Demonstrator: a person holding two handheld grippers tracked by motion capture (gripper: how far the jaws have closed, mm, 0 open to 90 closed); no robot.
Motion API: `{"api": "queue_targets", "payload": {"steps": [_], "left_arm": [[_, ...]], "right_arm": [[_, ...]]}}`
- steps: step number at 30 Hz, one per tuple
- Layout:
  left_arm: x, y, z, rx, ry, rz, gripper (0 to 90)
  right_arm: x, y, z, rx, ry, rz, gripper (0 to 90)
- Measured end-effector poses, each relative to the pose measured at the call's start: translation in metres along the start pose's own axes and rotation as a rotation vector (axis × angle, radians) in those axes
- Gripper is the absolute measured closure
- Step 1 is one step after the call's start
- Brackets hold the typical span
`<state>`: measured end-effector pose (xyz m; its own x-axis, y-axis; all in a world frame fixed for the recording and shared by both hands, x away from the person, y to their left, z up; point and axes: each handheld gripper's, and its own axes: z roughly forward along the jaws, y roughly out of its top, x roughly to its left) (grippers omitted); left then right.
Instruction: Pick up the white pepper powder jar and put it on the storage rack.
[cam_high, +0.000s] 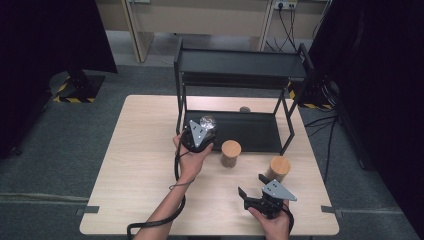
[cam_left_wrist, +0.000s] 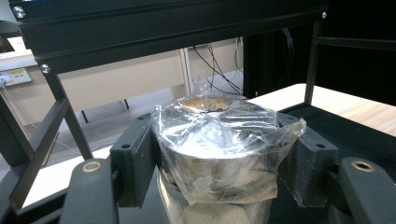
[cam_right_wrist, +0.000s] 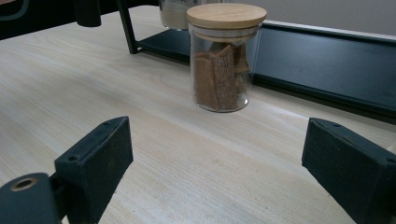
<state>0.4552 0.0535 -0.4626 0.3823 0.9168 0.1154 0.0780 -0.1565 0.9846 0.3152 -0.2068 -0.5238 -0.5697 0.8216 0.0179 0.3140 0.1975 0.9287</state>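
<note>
My left gripper (cam_high: 203, 129) is shut on a jar wrapped in clear crinkled plastic (cam_high: 208, 121) at the front left corner of the black rack's lower shelf (cam_high: 250, 131). In the left gripper view both jaws press the plastic-wrapped jar (cam_left_wrist: 219, 140) from either side, under the rack's upper shelf (cam_left_wrist: 140, 28). My right gripper (cam_high: 251, 184) is open near the table's front edge with nothing between its jaws. It faces a glass jar with a wooden lid (cam_right_wrist: 225, 56) that holds brown pieces and stands on the table in front of the rack (cam_high: 231, 152).
A second wooden-lidded jar (cam_high: 279, 167) stands right of the first, close to my right gripper. A small dark object (cam_high: 245, 109) lies behind the rack's lower shelf. The rack's upper shelf (cam_high: 240, 64) overhangs the back. Bare tabletop (cam_high: 140, 150) spreads to the left.
</note>
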Motion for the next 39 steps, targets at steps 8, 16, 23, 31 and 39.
{"api": "queue_targets", "payload": {"steps": [8, 16, 23, 31, 39], "left_arm": [[0.000, -0.003, 0.007, 0.008, 0.012, -0.013, 34.9], [0.000, -0.006, 0.014, 0.016, 0.030, -0.023, 34.9], [0.001, -0.011, 0.020, 0.022, 0.051, -0.036, 34.9], [0.001, -0.014, 0.024, 0.023, 0.061, -0.037, 34.8], [0.001, -0.018, 0.029, 0.032, 0.066, -0.035, 34.8]], "right_arm": [[0.000, 0.000, 0.000, -0.002, 0.002, 0.001, 9.1], [0.000, 0.000, 0.000, -0.002, 0.003, 0.002, 9.1], [0.000, 0.000, -0.001, -0.005, 0.004, 0.004, 9.1], [0.000, 0.000, -0.001, -0.006, 0.005, 0.002, 9.3], [0.000, 0.000, -0.001, -0.005, 0.006, 0.005, 9.2]]}}
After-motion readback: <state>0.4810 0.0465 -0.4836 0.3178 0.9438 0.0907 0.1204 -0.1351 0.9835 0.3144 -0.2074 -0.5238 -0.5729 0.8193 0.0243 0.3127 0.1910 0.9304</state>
